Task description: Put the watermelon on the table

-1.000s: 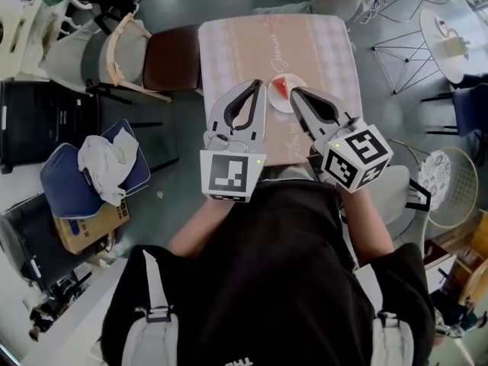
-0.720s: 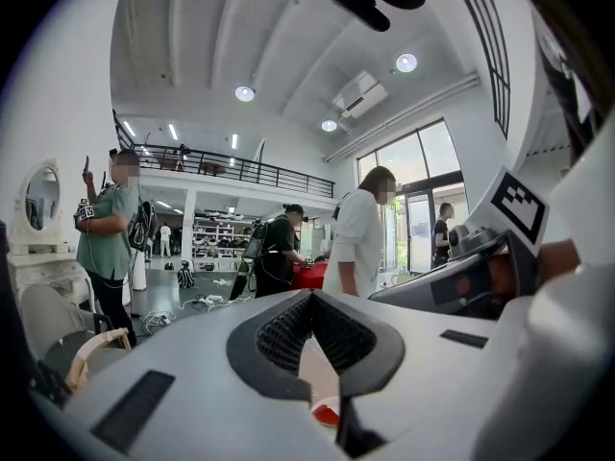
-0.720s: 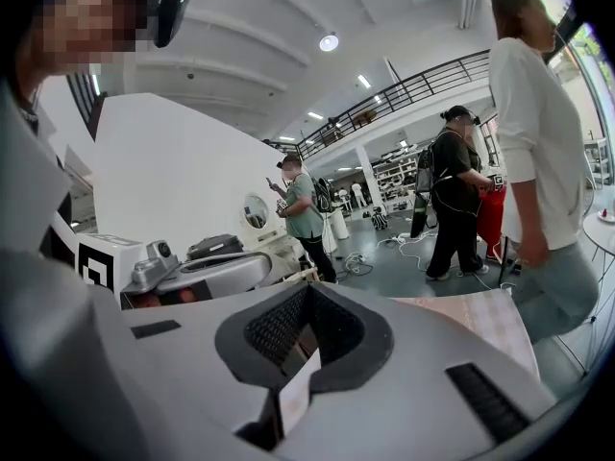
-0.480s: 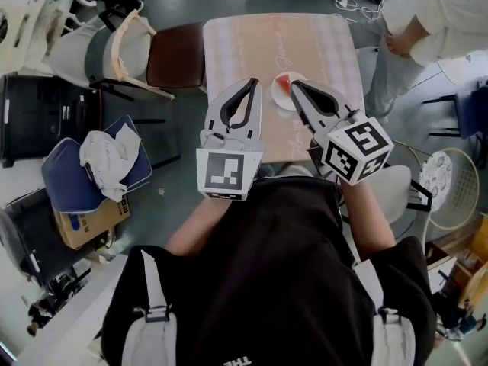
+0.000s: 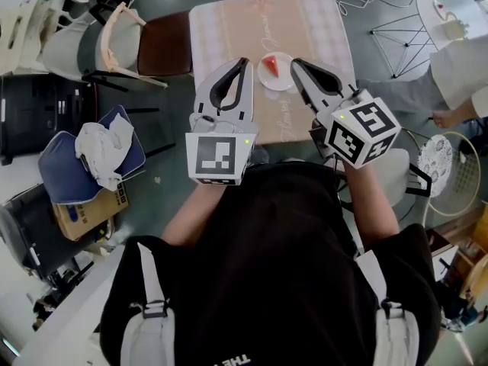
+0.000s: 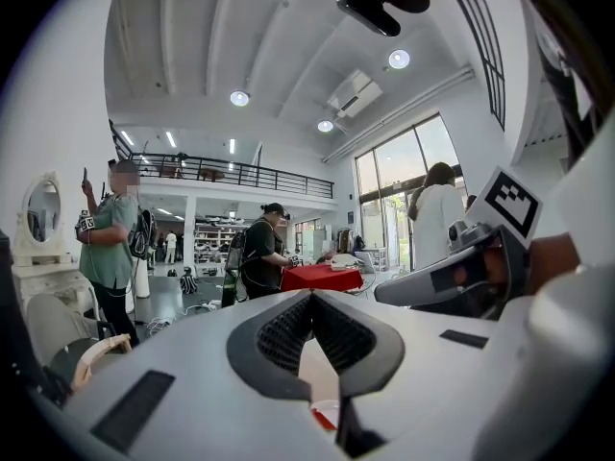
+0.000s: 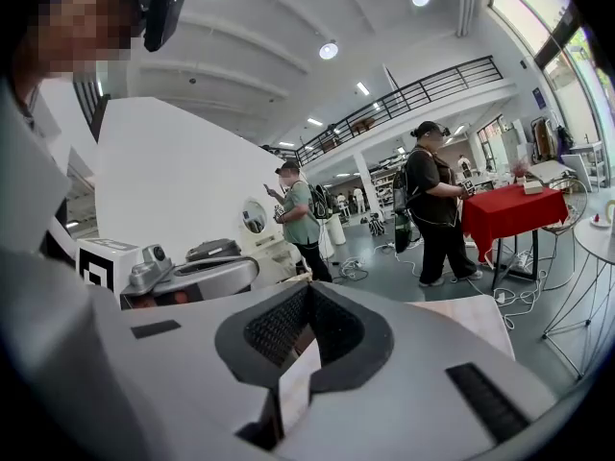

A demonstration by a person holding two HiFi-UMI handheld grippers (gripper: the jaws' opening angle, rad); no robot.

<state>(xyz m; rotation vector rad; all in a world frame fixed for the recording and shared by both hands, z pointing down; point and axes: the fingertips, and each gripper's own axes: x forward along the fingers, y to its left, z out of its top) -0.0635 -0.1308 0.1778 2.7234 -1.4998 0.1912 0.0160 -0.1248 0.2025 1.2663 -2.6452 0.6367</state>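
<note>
Left claw (image 5: pixel 243 62) is pinched shut, nothing in it, hanging over the table (image 5: pixel 229 21). The watermelon slice (image 5: pixel 270 66) sits on a white plate (image 5: pixel 281 82) between the claws. The right claw (image 5: pixel 294 62) is closed and empty too.

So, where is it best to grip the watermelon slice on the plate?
Probably across its two slanted sides, coming down from above: the watermelon slice seems to lie flat on the plate, whose rim would block a level approach.

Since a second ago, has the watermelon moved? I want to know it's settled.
No. The watermelon lies on its plate at the same spot on the table.
</note>
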